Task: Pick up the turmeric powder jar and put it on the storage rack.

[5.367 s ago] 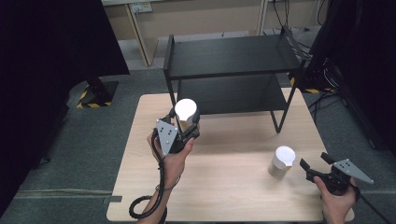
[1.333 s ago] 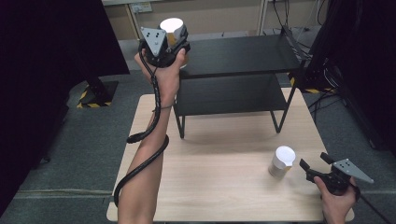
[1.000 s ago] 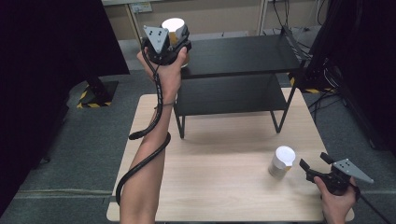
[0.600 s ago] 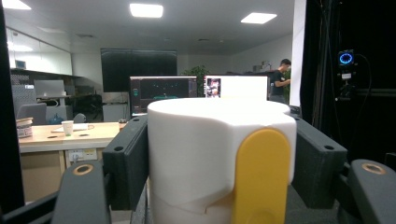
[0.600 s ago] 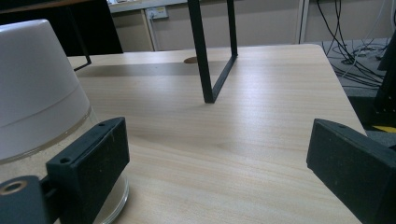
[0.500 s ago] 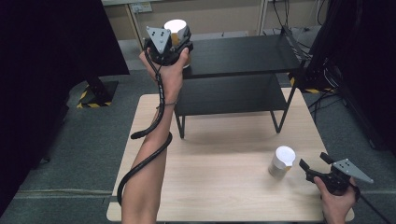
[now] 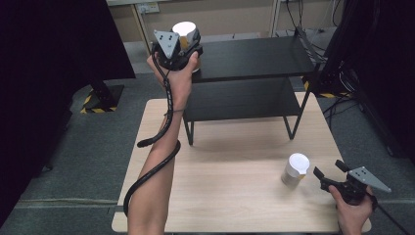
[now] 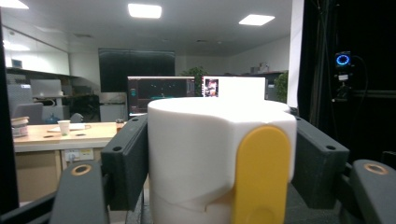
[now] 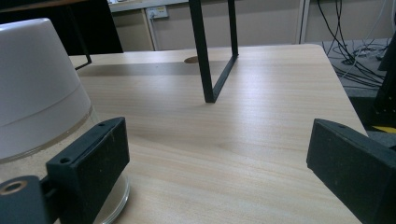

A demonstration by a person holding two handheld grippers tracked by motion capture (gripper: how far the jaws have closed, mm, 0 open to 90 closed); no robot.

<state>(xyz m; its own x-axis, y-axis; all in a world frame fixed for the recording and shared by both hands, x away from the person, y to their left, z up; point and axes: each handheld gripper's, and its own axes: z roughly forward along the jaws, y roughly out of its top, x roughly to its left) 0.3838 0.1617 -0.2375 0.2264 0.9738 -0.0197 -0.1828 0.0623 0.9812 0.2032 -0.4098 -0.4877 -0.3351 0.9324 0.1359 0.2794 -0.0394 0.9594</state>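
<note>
Placing a white lidded container [image 7: 186, 30] on the top shelf of the black two-tier rack [image 7: 254, 58], at that shelf's left front corner. Left gripper [image 7: 188, 41] is reached up and over the table [image 7: 235, 196]; in the left gripper view the container with its yellow tab [image 8: 261, 172] sits between both black pads, and the jaws have just been easing apart, so the grip looks like it's letting go, pads right at the walls, contact hard to tell. Held upright so it lands flat on its base. Second white lidded container [image 7: 295, 169] stands on the table, well in front of the rack's right leg, likely next to go up. Right gripper [image 7: 329, 172] rests just beside it, jaws spread wide with nothing between them, container off to one side of them in the right gripper view [image 9: 42, 93].
</note>
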